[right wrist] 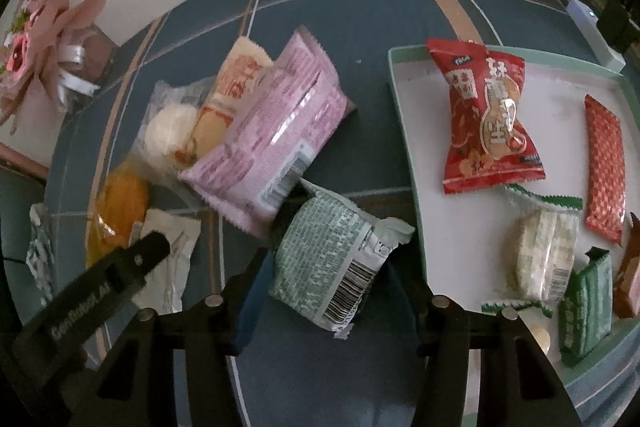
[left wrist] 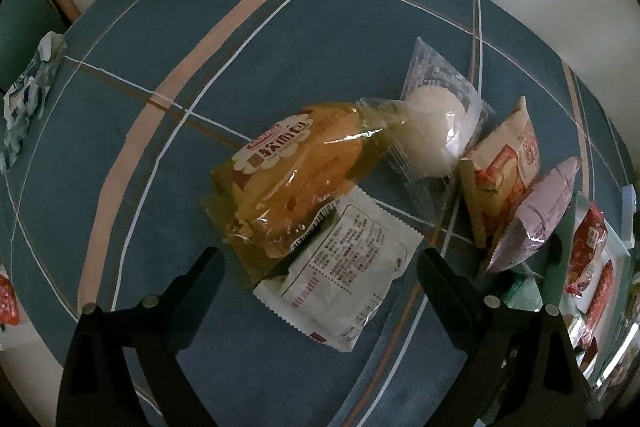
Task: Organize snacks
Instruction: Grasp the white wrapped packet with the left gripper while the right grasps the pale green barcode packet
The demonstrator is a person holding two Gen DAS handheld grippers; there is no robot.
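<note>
Tray of sorted snacks clear only in right view, right gripper angled down, narrowed around green packet, contact unclear, left gripper wide, empty, above white packet.

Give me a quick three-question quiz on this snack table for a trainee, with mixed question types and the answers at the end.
1. True or false: the big red packet lies on the tray.
2. Which packet sits between the fingers of the right tool? A pink, B green, C orange.
3. Fill in: the left tool hangs over the white packet with its jaws ___.
Key: 1 true. 2 B, the green packet. 3 open.
</note>
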